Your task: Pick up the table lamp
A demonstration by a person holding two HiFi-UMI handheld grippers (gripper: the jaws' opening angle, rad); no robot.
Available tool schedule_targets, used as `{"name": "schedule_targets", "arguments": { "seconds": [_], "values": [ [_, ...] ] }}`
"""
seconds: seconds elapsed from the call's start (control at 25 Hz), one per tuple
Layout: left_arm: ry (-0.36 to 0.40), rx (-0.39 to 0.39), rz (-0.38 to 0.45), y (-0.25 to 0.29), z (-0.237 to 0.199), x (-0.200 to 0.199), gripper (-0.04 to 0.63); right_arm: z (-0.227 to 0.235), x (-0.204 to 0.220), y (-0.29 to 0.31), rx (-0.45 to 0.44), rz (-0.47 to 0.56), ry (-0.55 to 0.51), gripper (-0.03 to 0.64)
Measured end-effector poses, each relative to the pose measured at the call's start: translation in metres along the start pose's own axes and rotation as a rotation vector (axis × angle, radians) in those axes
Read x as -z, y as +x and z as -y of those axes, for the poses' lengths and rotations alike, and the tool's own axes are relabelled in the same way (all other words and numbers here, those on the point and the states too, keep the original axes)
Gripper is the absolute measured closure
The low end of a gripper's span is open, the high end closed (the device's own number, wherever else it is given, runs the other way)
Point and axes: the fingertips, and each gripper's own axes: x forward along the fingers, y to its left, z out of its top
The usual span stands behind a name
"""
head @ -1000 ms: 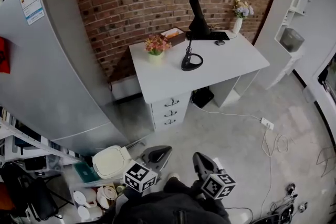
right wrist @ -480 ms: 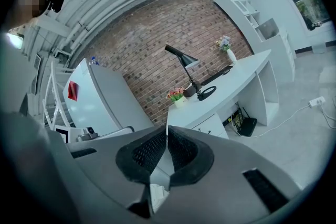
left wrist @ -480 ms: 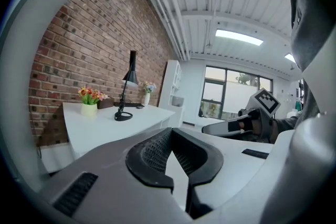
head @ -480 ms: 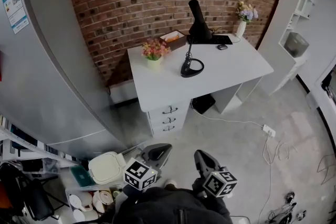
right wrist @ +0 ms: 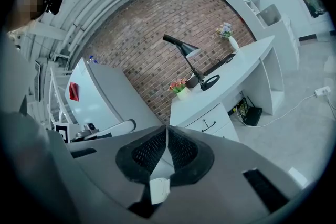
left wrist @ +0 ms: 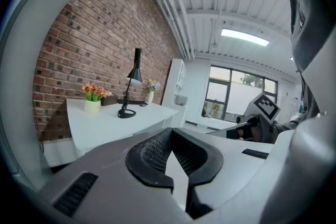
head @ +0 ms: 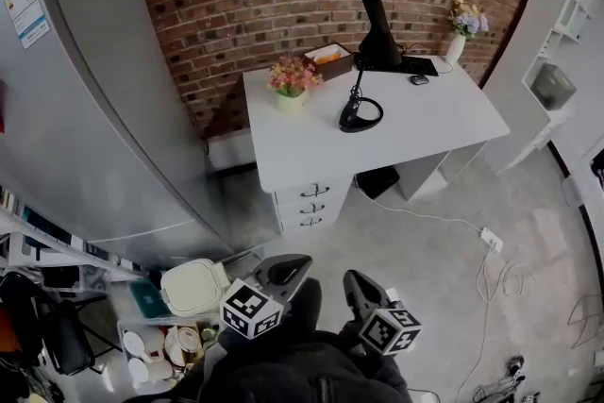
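A black table lamp [head: 363, 61] with a ring base and a cone shade stands on the white desk [head: 415, 123] against the brick wall; it also shows small in the left gripper view [left wrist: 129, 84] and the right gripper view [right wrist: 191, 63]. Both grippers are low at the bottom of the head view, far from the desk. My left gripper [head: 294, 263] is shut with nothing between its jaws. My right gripper [head: 352, 279] is shut and empty too. In each gripper view the jaws meet tip to tip, the left gripper [left wrist: 169, 131] and the right gripper [right wrist: 167, 129].
On the desk stand a pot of pink flowers [head: 293, 80], a brown box [head: 330, 59], a keyboard [head: 415, 65], a mouse [head: 418, 79] and a vase [head: 461, 24]. A grey cabinet [head: 94, 109] is at the left, white shelves [head: 566, 33] at the right. A cable and power strip [head: 491, 241] lie on the floor.
The view has shifted so the desk and lamp sit a little more to the right and larger. Both grippers stay shut at the bottom of the head view.
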Motion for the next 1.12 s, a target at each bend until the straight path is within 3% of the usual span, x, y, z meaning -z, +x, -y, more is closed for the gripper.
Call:
{"name": "schedule_targets", "arguments": {
  "seconds": [0.64,1.12],
  "values": [
    [0.007,0.056,-0.02,0.067,-0.032,-0.02,0.589,0.041,-0.034,0.041,0.057,-0.007,0.0,0.603],
    [0.012,0.081,-0.011,0.134,-0.102,-0.065,0.589,0.076,-0.095,0.113,0.088,0.004,0.015,0.601]
  ]
}}
